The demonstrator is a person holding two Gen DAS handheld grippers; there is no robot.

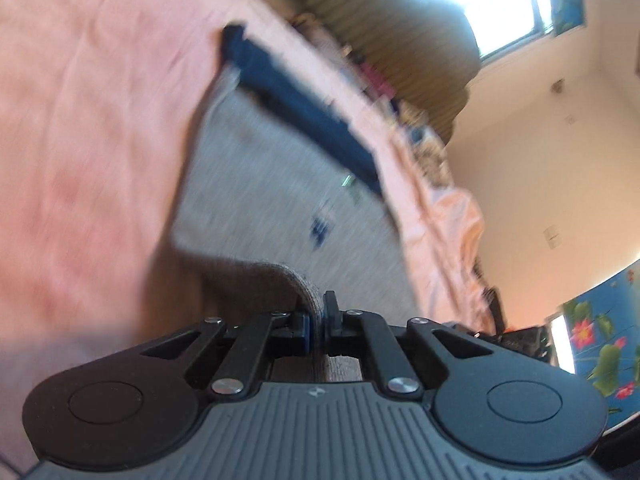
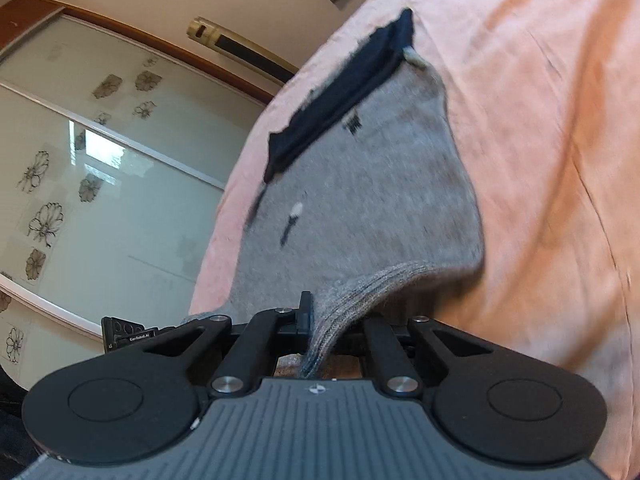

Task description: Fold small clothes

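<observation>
1. My left gripper (image 1: 319, 316) is clamped on the ribbed hem of a grey knitted garment (image 1: 280, 184); the fabric is pinched between its two fingers and a strip of it runs back through them toward the camera.
2. From that pinch the grey knit spreads away toward 12 o'clock in the left wrist view, over a pink bed sheet (image 1: 88, 128).
3. The far edge of the garment ends in a dark navy band (image 1: 304, 112), which runs from 11 o'clock toward 1 o'clock in that view.
4. A small navy mark (image 1: 319, 230) sits on the grey knit between the gripper and the band.
5. My right gripper (image 2: 320, 324) is likewise clamped on the ribbed hem of the same garment (image 2: 360, 184); only its left finger (image 2: 305, 312) shows clearly, as the cloth drapes over the other.
6. In the right wrist view the hem rises from the sheet into the gripper, and the rest of the garment lies on the pink bed sheet (image 2: 540, 140) toward 12 o'clock.
7. The navy band (image 2: 340, 92) lies at the far end there, slanting from 11 o'clock up toward 1 o'clock.
8. Off the bed at 9 o'clock in the right wrist view stands a sliding door with flower-patterned panels (image 2: 100, 160).
9. In the left wrist view a bright window (image 1: 472, 4) is at 1 o'clock, beyond the bed.
10. Both views are blurred.
</observation>
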